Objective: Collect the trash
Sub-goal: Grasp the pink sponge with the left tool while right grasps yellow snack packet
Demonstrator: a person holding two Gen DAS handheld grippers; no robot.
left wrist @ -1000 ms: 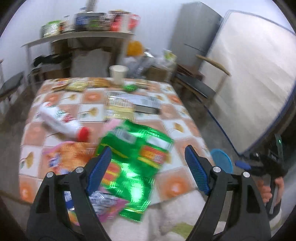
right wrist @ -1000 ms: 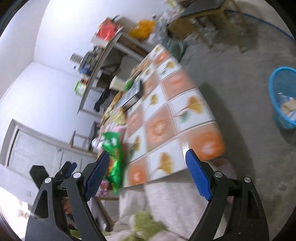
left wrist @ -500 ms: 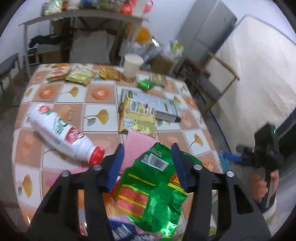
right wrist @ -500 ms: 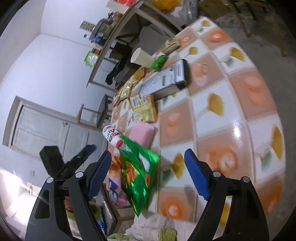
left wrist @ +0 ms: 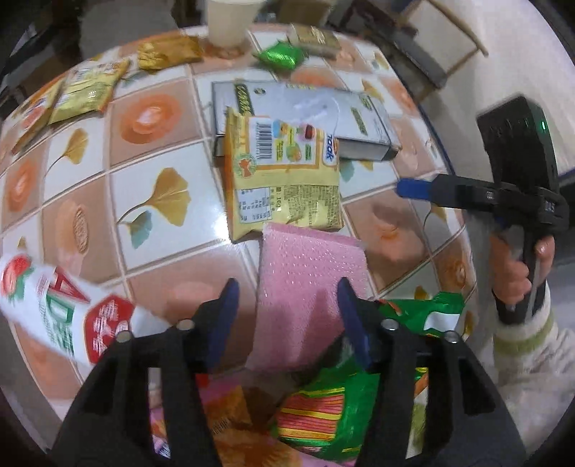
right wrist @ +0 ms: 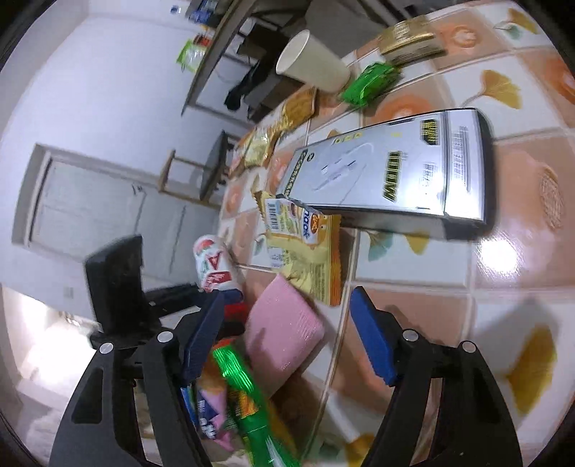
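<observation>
Pink sponge point(left wrist: 305, 287) between left claw point(left wrist: 287, 316) fingers

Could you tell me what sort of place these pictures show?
Probably a lived-in room of a home. A tiled-pattern table is littered with snack wrappers like the yellow packet, beside a paper cup; a panelled door and a cluttered shelf stand behind.

1. Sponge point(left wrist: 309, 298) lies on table point(left wrist: 143, 118), its near end between the left gripper's point(left wrist: 287, 309) fingers.
2. Snack packet point(left wrist: 284, 176) just behind sponge, its far edge overlapping box point(left wrist: 305, 111).
3. Bottle point(left wrist: 54, 309) left of sponge.
4. Cup point(left wrist: 230, 18) at far edge, behind box.
5. Wrapper point(left wrist: 341, 402) nearest, under left gripper.
</observation>
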